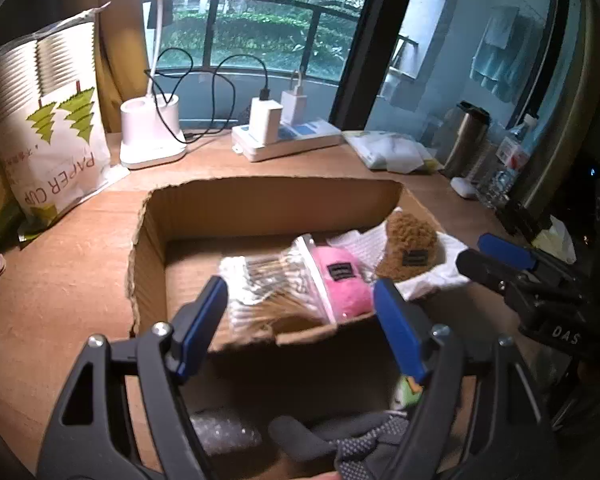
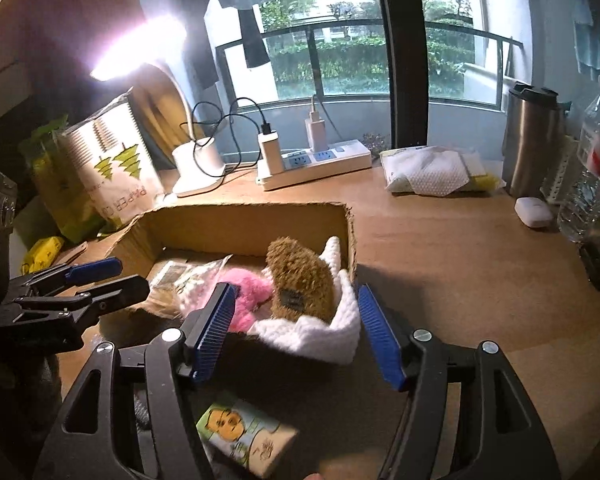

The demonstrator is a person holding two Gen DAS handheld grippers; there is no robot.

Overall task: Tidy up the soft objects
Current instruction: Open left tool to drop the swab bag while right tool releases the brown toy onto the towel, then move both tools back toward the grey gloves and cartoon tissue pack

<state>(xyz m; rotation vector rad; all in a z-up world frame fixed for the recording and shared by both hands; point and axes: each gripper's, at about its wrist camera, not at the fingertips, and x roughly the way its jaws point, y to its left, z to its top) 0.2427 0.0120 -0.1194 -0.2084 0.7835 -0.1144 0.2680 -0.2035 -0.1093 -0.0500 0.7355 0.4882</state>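
Cardboard walls ring the open box (image 1: 236, 204) on the wooden counter (image 1: 60, 264), and inside it we see a bag of cotton swabs (image 1: 260, 284), a pink plush (image 1: 344, 280), a brown plush (image 2: 300, 276) and a white knitted cloth (image 2: 320, 328) draped over the near corner. We hold the left hand-held gripper (image 1: 300, 320) wide and empty above the box's near edge. The right hand-held gripper (image 2: 296, 328) is also spread wide, holding nothing. A grey glove (image 1: 340, 436) lies nearer us, beside a tissue pack (image 2: 244, 436).
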